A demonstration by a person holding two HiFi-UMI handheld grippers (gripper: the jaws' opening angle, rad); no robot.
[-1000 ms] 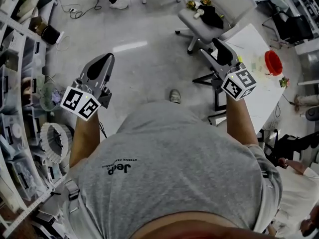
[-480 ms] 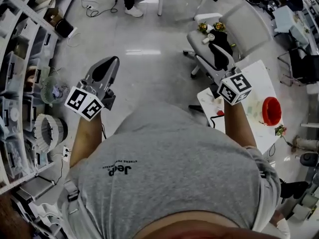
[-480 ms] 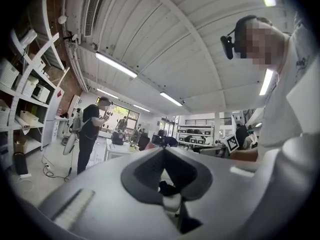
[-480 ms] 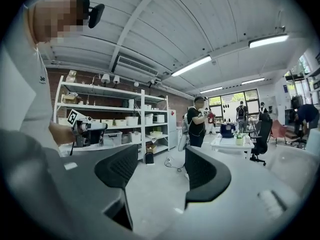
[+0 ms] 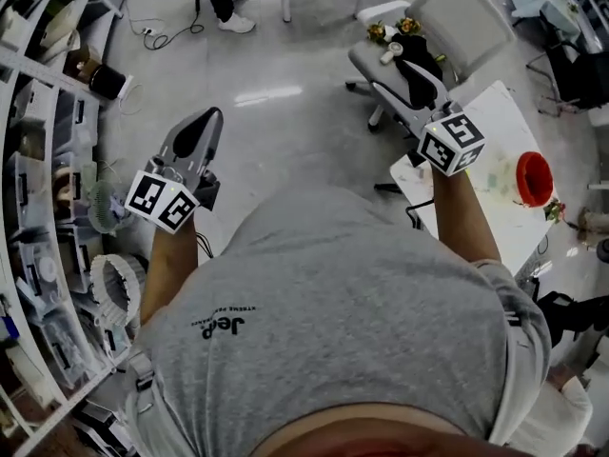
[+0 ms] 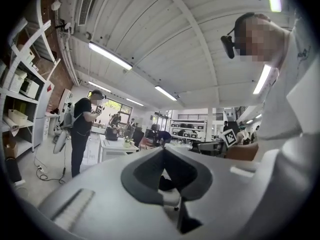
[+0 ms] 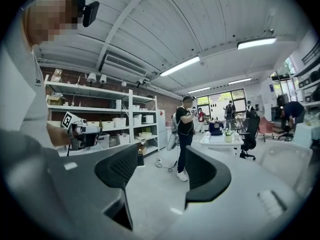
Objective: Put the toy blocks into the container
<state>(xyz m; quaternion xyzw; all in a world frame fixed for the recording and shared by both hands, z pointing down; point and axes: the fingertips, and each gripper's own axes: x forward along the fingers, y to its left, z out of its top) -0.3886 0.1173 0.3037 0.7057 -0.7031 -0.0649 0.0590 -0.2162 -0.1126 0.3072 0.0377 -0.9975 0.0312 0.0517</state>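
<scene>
A red container (image 5: 533, 179) stands on a white table (image 5: 485, 131) at the right of the head view. I cannot make out any toy blocks. My left gripper (image 5: 202, 122) hangs over bare floor, left of my body. Its jaws are shut with nothing between them, and its own view shows them meeting (image 6: 162, 151). My right gripper (image 5: 423, 86) points toward a grey office chair (image 5: 381, 55). It is open and empty, with floor showing in the gap (image 7: 162, 176). Each gripper's marker cube appears in the other's view.
Shelving (image 5: 38, 160) packed with boxes lines the left side, with a small fan (image 5: 100, 208) and a round white basket (image 5: 114, 288) at its foot. The chair carries a black cloth and small yellow things. A person (image 7: 185, 129) stands ahead near a white table (image 7: 222, 140).
My body has shifted across the floor, carrying both grippers. The chair, white table and red container sit differently in the head view. Neither gripper's jaws have changed.
</scene>
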